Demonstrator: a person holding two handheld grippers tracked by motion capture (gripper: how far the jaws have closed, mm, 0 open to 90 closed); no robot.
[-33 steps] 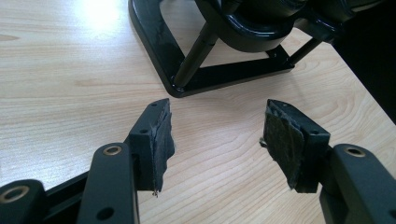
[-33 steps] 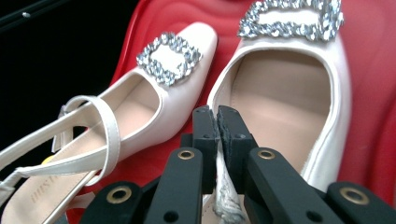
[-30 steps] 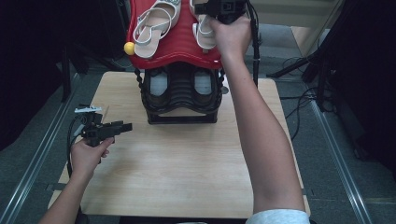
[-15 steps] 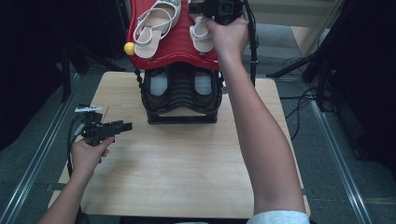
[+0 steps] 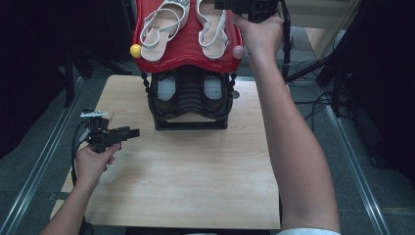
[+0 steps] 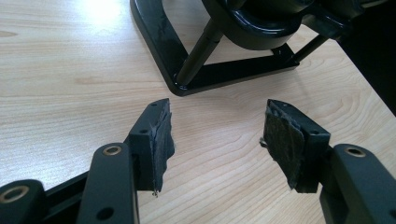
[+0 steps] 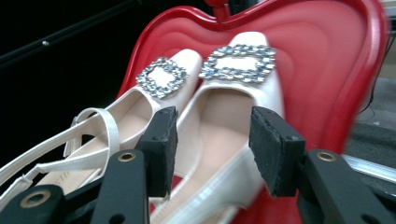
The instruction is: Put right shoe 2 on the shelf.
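Two white sandals with jewelled buckles lie side by side on a red tray (image 5: pixel 186 61) atop a black shoe rack (image 5: pixel 188 100). The left sandal (image 5: pixel 159 29) and the right sandal (image 5: pixel 211 30) point away from me. My right gripper (image 5: pixel 221 5) hovers at the tray's far right, open. In the right gripper view the gripper (image 7: pixel 212 140) has its jaws apart just above the right sandal (image 7: pixel 233 107), with the left sandal (image 7: pixel 140 100) beside it. My left gripper (image 5: pixel 133 132) rests open and empty near the table's left edge. In its own view the left gripper (image 6: pixel 217 140) faces the rack's base (image 6: pixel 159 46).
A yellow knob (image 5: pixel 135 50) and a pink knob (image 5: pixel 238 51) stick out at the tray's front corners. Dark shoes sit in the rack's lower tier (image 5: pixel 166 88). The wooden table (image 5: pixel 195 176) stretches bare in front of the rack. Metal rails run along both sides.
My right hand and gripper have shifted right and slightly away from the right sandal, which now lies straighter on the tray. The left gripper has stayed put.
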